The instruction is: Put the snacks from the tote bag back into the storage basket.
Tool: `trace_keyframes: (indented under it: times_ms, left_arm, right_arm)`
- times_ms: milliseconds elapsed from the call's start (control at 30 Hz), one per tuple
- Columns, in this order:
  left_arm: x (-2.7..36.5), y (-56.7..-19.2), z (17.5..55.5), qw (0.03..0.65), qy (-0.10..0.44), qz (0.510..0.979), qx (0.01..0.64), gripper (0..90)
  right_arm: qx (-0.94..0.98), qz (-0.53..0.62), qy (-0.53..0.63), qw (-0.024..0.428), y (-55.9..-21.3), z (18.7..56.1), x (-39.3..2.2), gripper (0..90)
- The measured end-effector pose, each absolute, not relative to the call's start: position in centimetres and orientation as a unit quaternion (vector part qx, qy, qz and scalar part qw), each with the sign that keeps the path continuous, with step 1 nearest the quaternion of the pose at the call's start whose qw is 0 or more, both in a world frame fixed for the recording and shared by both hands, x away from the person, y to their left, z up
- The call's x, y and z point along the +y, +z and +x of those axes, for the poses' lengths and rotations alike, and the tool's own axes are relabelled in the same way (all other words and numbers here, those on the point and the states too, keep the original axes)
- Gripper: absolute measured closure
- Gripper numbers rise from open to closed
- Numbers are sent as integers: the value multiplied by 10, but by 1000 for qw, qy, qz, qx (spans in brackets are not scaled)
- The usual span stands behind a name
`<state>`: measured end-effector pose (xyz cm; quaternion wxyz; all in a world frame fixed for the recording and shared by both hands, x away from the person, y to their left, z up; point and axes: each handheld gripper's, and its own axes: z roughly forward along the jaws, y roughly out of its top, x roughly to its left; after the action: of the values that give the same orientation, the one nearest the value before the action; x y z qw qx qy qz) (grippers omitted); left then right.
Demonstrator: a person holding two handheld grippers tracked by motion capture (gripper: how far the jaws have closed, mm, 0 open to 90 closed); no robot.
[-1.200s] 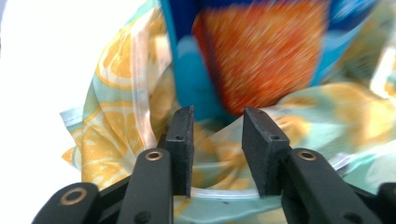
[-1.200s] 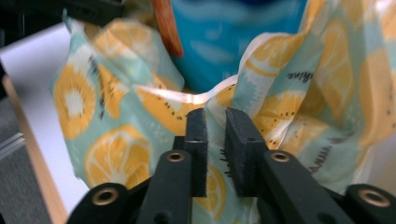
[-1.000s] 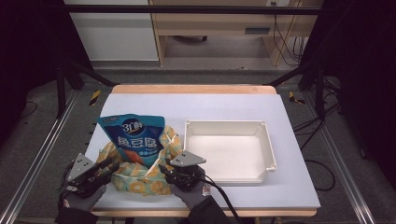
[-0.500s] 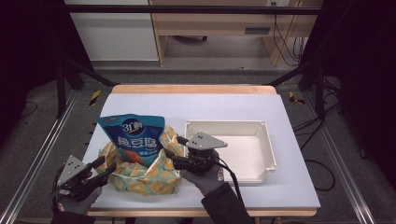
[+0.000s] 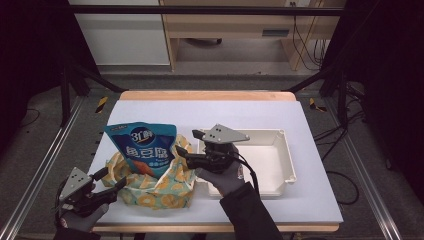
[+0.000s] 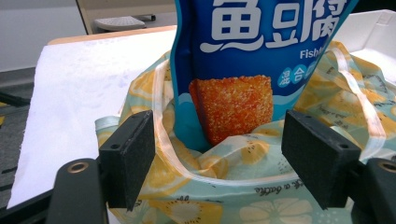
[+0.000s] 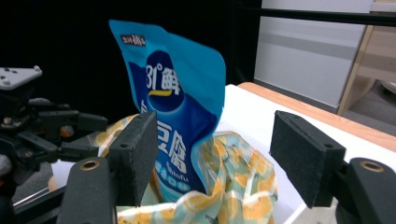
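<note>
A blue snack pouch point(image 5: 145, 147) stands upright inside a teal bag with a lemon print point(image 5: 155, 192), left of the table's middle. My left gripper point(image 5: 112, 179) sits low at the bag's front left corner. Its jaws have just been opening and now stand open, with the bag's rim point(image 6: 224, 186) lying loose between them and the pouch point(image 6: 243, 56) behind. My right gripper point(image 5: 188, 143) hovers raised at the bag's right side, pointing left. Its jaws have just been opening too and grip nothing; the pouch point(image 7: 177, 93) and lemon bag point(image 7: 233, 186) lie beyond them.
A shallow white tray point(image 5: 285, 150) lies right of the bag, partly under my right hand. The white table sheet point(image 5: 250, 115) runs bare behind both. The front edge is close to my left gripper, and dark frame rails flank the table.
Both grippers have let go of the lemon bag and opened. My right gripper has risen from the bag's front to its right side. The left stays near the front left corner.
</note>
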<state>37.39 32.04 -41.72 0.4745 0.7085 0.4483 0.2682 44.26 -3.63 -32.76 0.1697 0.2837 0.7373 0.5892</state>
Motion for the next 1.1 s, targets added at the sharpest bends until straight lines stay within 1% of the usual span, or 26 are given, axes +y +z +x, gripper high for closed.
trace_keyframes:
  times_ms: [300, 533, 767, 967, 1100]
  left_arm:
    - [322, -419, 375, 469, 265, 711, 451, 254]
    - [322, -419, 375, 472, 265, 709, 451, 249]
    - [326, -419, 374, 477, 268, 705, 452, 240]
    - [326, -420, 374, 476, 270, 704, 452, 240]
    - [327, -420, 374, 476, 271, 704, 452, 240]
  right_arm:
    - [735, 272, 597, 171, -309, 452, -29, 329]
    - [737, 269, 596, 172, -300, 458, -21, 327]
    - [743, 256, 592, 178, -289, 466, -6, 326]
    - [754, 245, 584, 172, -290, 470, 7, 332]
    - [757, 247, 581, 167, -297, 475, 14, 341]
